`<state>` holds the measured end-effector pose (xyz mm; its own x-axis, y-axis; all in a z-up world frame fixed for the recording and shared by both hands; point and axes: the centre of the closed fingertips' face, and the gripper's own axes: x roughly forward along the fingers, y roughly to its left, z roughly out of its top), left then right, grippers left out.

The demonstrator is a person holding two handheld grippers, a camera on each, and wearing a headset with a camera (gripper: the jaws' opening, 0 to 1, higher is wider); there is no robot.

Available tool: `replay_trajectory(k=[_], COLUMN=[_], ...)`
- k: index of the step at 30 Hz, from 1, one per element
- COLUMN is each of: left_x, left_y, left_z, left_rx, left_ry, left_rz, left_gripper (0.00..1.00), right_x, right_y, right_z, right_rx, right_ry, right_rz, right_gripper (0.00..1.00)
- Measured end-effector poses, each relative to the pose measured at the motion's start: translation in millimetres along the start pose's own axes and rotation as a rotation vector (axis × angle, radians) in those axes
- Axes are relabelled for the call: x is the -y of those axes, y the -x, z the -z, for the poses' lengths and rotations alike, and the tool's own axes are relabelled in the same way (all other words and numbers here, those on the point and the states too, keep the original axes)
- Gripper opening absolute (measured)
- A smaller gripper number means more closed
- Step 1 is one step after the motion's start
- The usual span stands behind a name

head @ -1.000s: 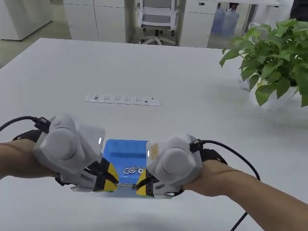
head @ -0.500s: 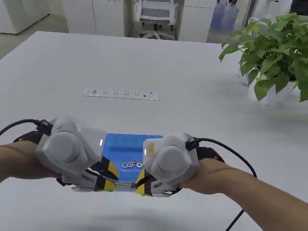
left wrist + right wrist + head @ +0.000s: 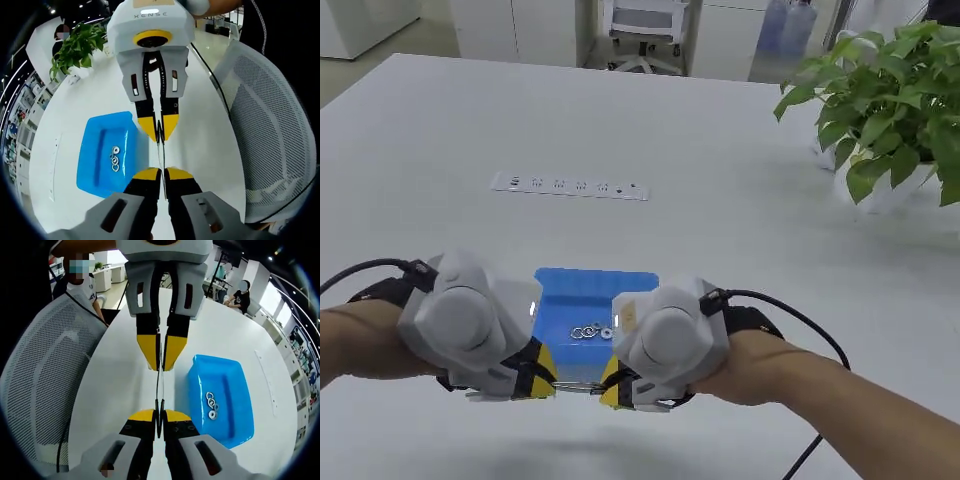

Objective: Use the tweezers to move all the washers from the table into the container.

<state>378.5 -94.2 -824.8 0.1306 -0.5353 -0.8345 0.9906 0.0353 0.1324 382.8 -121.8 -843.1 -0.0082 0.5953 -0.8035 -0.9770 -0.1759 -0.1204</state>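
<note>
Tabletop (image 3: 750, 240), white and bare, is stretching wide toward 12 o'clock from the blue container (image 3: 582, 292), with a power strip (image 3: 570, 186) lying well apart at 12 and a potted plant (image 3: 885, 110) standing well apart at 2 o'clock. The container is sitting near the tabletop's near edge, and the washers (image 3: 590, 331) are lying in a small cluster on its floor, touching or just beside one another. At 6 o'clock of the container, in the narrow strip between it and the near edge, the two grippers are facing each other nose to nose. The left gripper (image 3: 542, 372) is pointing toward 3 o'clock and the right gripper (image 3: 613, 385) toward 9, both held low over the tabletop, with the person's forearms coming in from either side. The tweezers (image 3: 578, 387) are spanning the short gap between them as a thin metal line. The left gripper's fingers are pressing closed on one end of the tweezers, and the right gripper's fingers are pressing closed on the other end, the yellow tips nearly meeting around the metal. In the gripper views the tabletop's near edge is curving past on the side away from the container, and a mesh chair back (image 3: 270, 125) is standing just beyond it. Whether the tweezers are touching the tabletop I cannot tell.
</note>
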Motion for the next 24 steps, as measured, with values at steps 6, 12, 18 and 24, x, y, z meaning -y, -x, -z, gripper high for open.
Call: replay_trajectory(k=[6, 12, 18, 24], left_x=[6.3, 13.4, 15.8, 20.3], left_y=[-11.4, -22.8, -32.0, -38.4], left_z=[7.6, 12.9, 16.8, 19.5], left_rx=[-0.007, -0.009, -0.016, -0.018], left_ry=[0.022, 0.041, 0.049, 0.056], left_rz=[0.01, 0.026, 0.04, 0.057], left_gripper=[0.08, 0.08, 0.08, 0.08], right_x=[-5.1, -12.7, -17.0, -23.3], right_y=[-4.9, -12.0, -18.7, -25.9], right_z=[3.2, 9.7, 16.0, 22.2], right_rx=[0.009, 0.001, -0.003, -0.014], right_ry=[-0.007, -0.011, -0.036, -0.045], right_rz=[-0.002, -0.013, -0.016, -0.025], right_gripper=[0.07, 0.08, 0.08, 0.08])
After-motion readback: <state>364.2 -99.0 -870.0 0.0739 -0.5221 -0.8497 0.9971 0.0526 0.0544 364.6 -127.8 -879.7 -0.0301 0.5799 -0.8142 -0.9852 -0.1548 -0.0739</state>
